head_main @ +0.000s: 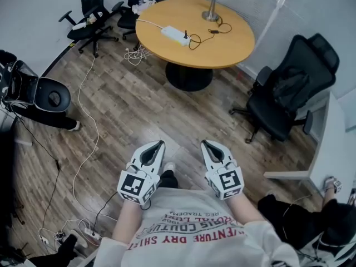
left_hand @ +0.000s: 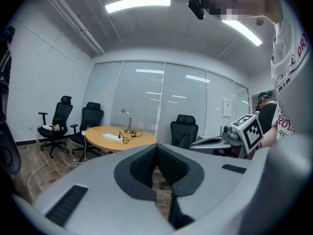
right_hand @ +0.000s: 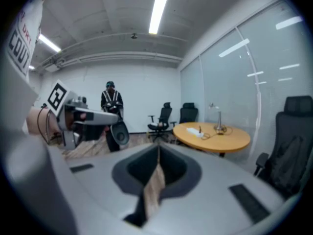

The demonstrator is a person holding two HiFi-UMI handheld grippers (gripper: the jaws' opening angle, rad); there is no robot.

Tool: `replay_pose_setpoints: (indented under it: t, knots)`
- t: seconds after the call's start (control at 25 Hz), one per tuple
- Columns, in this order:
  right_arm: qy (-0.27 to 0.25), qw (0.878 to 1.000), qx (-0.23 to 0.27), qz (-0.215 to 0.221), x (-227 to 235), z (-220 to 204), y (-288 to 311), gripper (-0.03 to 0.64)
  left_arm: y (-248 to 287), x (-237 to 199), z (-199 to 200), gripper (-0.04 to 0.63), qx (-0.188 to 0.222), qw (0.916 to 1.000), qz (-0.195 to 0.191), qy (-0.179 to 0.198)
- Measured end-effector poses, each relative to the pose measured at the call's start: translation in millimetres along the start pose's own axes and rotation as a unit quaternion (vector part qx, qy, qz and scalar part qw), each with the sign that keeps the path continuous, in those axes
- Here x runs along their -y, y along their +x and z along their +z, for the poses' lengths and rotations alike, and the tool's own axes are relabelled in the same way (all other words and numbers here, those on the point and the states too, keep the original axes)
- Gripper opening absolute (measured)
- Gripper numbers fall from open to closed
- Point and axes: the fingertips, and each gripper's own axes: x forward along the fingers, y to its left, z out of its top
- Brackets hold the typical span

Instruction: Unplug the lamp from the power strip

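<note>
floor cable (head_main: pixel 83 102): white, loops over the wood floor at far left, well apart from both grippers.
left gripper (head_main: pixel 160 144): clenched, jaws pressed together with nothing between; held low in front of the torso, tips toward the round table (head_main: pixel 233 49), far short of it.
power strip (head_main: pixel 176 35): white, lies flat on the table's left half; its white lead drops over the left edge to the floor.
lamp cord (head_main: pixel 201 36): black, curls loosely from the lamp's base to the strip's right end; dark plug sits there.
lamp (head_main: pixel 211 7): silver, stands near the table's far edge, right of the strip, apart from it.
right gripper (head_main: pixel 204 144): clenched too, empty; just beside the left one, level with it, tips toward the table.
office chair (head_main: pixel 295 88): black, on the floor right of the table, near its edge.
</note>
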Motion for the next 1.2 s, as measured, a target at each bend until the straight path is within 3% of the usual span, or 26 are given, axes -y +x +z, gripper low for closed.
replay_pose_setpoints:
  t: [0.44,0.68,0.88,1.2]
  knots:
    - [0.012,0.999,-0.016,-0.049,26,34,111,0.029,57,-119,20,0.028,0.005,0.9992,-0.027,-0.028]
    - [0.005,0.999,-0.031,-0.029,35,35,153,0.029,84,-160,20,0.028,-0.004,0.9990,-0.018,-0.041]
    - [0.005,1.000,-0.014,-0.017,68,42,193,0.029,118,-183,24,0.028,-0.009,0.9994,-0.008,-0.032]
    - [0.015,0.999,0.017,0.031,140,69,280,0.029,195,-241,52,0.028,-0.004,0.9990,0.043,-0.014]
